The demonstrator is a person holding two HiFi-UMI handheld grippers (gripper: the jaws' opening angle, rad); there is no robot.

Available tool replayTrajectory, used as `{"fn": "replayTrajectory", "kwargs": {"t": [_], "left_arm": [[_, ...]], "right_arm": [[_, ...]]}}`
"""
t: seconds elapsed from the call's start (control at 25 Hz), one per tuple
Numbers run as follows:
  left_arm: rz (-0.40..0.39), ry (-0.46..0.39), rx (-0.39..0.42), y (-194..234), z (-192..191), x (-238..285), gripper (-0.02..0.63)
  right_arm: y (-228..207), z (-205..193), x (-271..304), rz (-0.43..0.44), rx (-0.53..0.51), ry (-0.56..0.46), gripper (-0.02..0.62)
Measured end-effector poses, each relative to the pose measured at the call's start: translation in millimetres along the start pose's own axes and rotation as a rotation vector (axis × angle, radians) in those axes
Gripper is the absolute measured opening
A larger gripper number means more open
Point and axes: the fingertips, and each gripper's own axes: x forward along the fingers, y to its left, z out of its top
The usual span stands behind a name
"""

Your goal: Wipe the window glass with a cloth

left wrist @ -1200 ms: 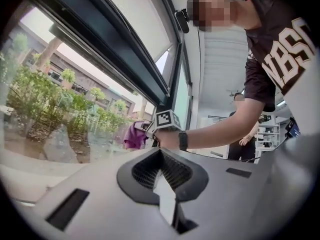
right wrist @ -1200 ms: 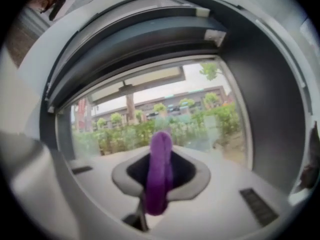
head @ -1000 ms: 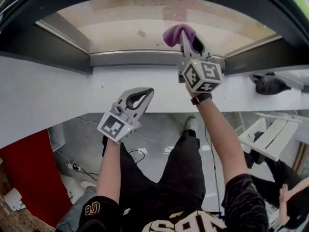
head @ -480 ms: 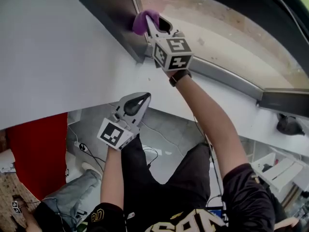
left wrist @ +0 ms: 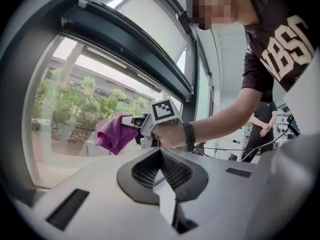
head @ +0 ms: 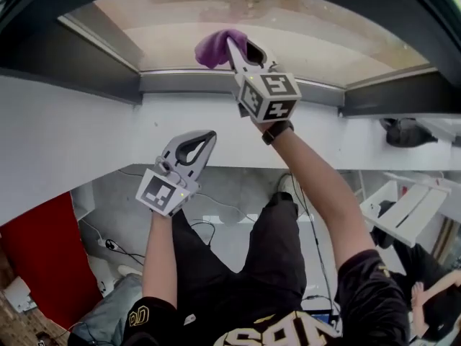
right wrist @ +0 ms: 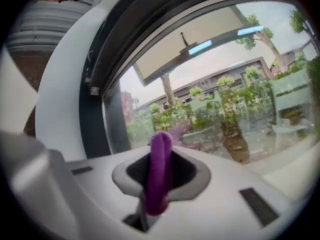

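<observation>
My right gripper (head: pixel 229 45) is shut on a purple cloth (head: pixel 213 47) and holds it up against the window glass (head: pixel 302 34), near the lower frame. In the right gripper view the cloth (right wrist: pixel 159 171) stands folded between the jaws, with the glass (right wrist: pixel 225 109) just beyond. The left gripper view shows the cloth (left wrist: pixel 114 133) bunched at the right gripper's tip, by the pane (left wrist: pixel 70 114). My left gripper (head: pixel 204 137) hangs lower, below the white sill, shut with nothing in it.
A dark window frame (head: pixel 94 71) borders the pane on the left and below. A white sill (head: pixel 72 135) runs under it. Outside are bushes and buildings (right wrist: pixel 240 104). Another person (left wrist: pixel 260 129) stands in the room behind.
My right gripper has swept the cloth from the middle of the pane toward the left frame, and it now sits left of centre. The left gripper has hardly moved.
</observation>
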Motion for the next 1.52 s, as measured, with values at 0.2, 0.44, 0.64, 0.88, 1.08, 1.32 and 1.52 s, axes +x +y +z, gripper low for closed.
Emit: {"fn": "replayTrajectory", "kwargs": {"t": [0.2, 0.44, 0.64, 0.88, 1.08, 1.32, 1.52], "left_arm": [[-0.141, -0.031, 0.005, -76.6, -7.0, 103.8, 0.009], [-0.256, -0.027, -0.004, -139.9, -19.4, 174.7, 0.009], [-0.245, -0.023, -0.011, -136.9, -16.0, 177.8, 0.009], [-0.106, -0.047, 0.006, -78.4, -0.5, 119.6, 0.009], [0.011, -0.010, 0.055, -6.1, 2.7, 33.0, 0.009], [0.214, -0.025, 0.032, 57.2, 2.9, -81.5, 0.009], [0.262, -0.005, 0.027, 75.8, -3.5, -131.7, 0.009]], "right_arm": [[-167.5, 6.7, -114.7, -0.216, -0.016, 0.007, 0.074], [-323.9, 24.3, -226.2, -0.529, 0.046, -0.039, 0.073], [-364.9, 32.3, -254.3, -0.664, 0.102, -0.070, 0.073], [-253.4, -1.5, -180.8, -0.448, 0.059, 0.013, 0.074], [-42.3, -41.8, -51.8, -0.024, -0.031, 0.094, 0.074], [160.3, -54.1, 74.3, 0.263, -0.095, 0.072, 0.074], [235.4, -72.6, 153.0, 0.281, -0.063, 0.106, 0.074]]}}
